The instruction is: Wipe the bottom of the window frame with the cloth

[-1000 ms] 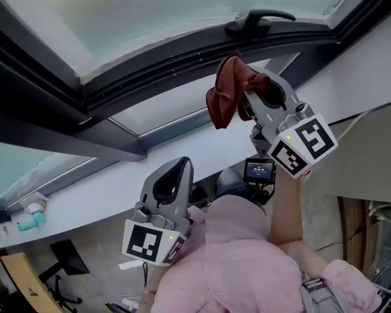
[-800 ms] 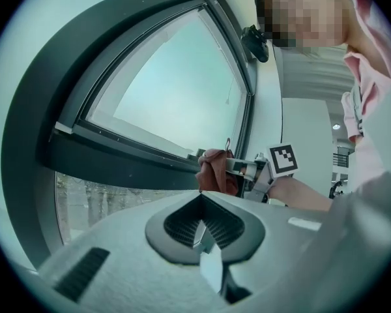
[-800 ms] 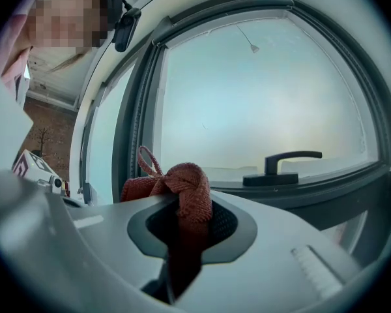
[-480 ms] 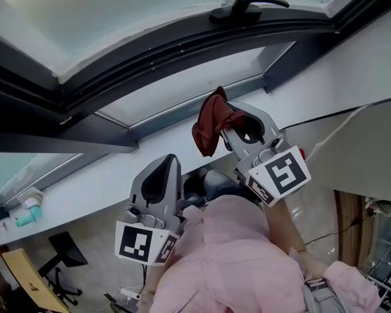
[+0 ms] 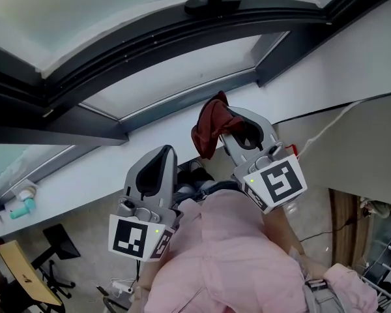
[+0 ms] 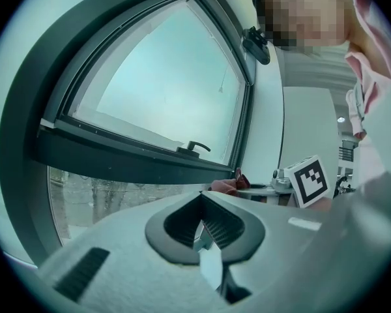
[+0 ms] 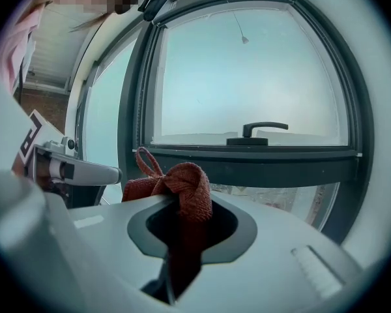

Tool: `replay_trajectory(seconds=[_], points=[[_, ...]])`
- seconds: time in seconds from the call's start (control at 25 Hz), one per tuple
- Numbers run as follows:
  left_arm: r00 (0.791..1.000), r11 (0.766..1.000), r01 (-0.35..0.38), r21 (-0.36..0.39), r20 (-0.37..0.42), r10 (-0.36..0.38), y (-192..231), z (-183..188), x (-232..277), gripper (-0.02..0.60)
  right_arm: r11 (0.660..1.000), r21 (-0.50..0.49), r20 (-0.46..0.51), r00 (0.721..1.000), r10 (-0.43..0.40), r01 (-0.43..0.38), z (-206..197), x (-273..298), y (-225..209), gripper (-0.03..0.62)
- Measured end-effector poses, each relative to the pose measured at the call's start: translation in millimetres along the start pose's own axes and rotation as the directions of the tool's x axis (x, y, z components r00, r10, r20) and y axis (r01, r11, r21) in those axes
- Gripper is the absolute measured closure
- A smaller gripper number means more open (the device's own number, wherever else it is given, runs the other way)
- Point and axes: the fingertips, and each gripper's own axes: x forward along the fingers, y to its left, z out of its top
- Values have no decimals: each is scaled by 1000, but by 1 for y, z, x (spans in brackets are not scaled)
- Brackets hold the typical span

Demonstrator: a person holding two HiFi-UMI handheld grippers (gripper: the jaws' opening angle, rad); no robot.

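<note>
Both claws dropped back, window frame (image 5: 182,41) now well above them; right gripper (image 5: 223,128) clenched on the red cloth (image 5: 207,134), left gripper (image 5: 160,151) pinched shut empty, so nothing's getting wiped.

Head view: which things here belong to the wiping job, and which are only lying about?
For the job:
- red cloth, held in the fingers of the right gripper
- dark window frame

Not in use:
- small teal bottle, far left
- left gripper, shut and empty
</note>
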Motion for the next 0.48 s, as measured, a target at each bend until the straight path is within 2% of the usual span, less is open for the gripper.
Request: replay_trajectory(seconds=[0.24,0.48], points=[[1000,999,-14,33,3,14,-17,-4,-3,584,999,-10,4,1000,-30,30,-5,-23,-16,531],[1000,998,5,61,9,-6,-38,-8,-4,584,997,11,39,997,-73,72,-2,-50,-37,531]])
